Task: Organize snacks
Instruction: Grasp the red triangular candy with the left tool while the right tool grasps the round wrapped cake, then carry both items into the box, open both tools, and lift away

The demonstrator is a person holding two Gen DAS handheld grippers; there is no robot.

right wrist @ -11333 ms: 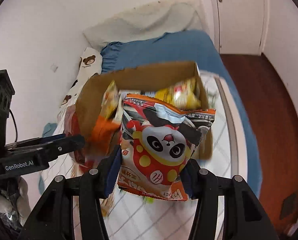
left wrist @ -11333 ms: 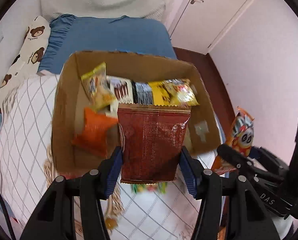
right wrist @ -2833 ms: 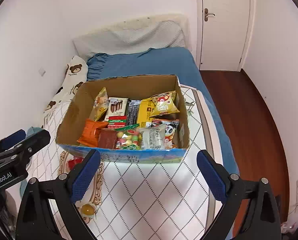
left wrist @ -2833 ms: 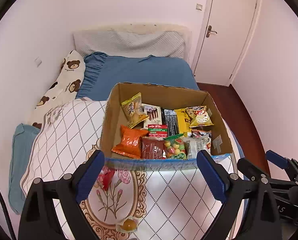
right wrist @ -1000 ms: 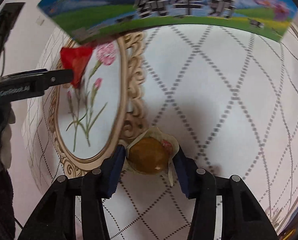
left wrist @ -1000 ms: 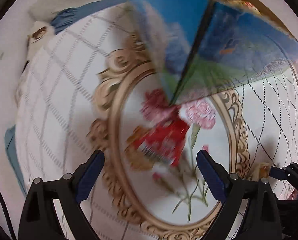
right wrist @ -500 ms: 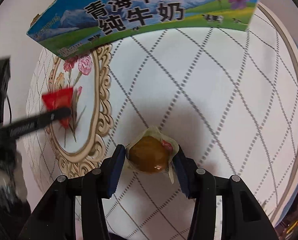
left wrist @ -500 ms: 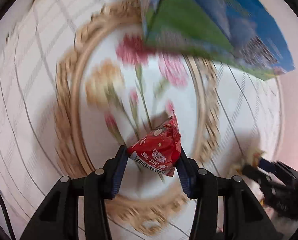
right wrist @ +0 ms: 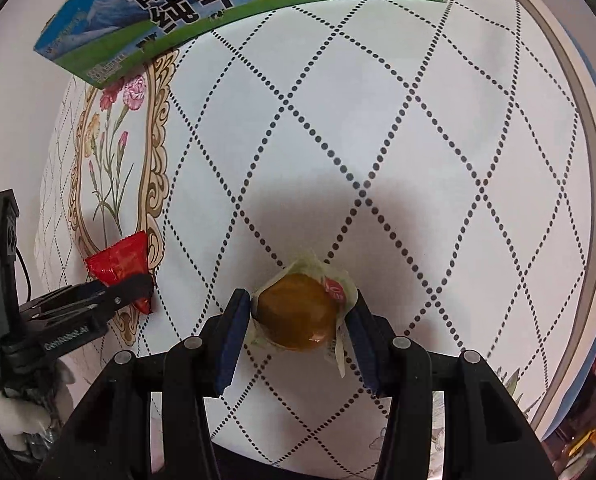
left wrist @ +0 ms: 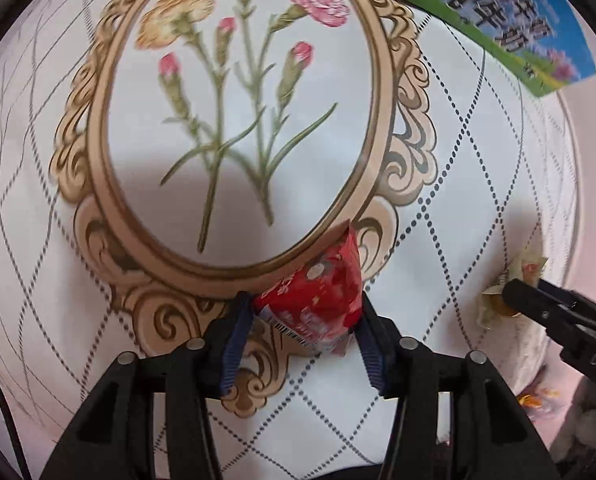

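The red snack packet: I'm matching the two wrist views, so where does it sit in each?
Left wrist view: red snack packet low centre, between the left tongs.
Right wrist view: same packet at the left edge, gripped there.
Shared landmark: the blue-green milk box along the top of both.

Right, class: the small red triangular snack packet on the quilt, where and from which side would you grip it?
Grip the red snack packet across its puffed middle, coming from straight above, as the left gripper does: pads on its two opposite flanks. Its pointed sealed corner is thin and would slip; the padded body gives the pads something to press on.
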